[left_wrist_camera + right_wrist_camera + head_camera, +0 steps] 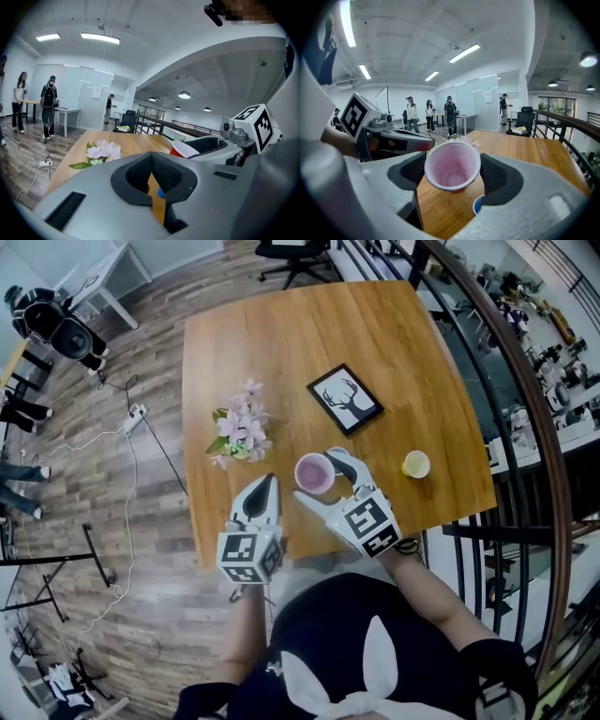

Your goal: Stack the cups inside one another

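My right gripper (323,479) clamps the red cup (452,166) upright, with the blue cup (477,205) on the table (525,150) below, slightly right; my left gripper (267,486) is closed and empty.

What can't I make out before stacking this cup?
Blue thing: both gripper views show only a sliver past the jaws; cup or not, unclear.
Red cup: outer wall mostly hidden by its own rim, right gripper view.
Yellow cup: head view, too small to see inside.
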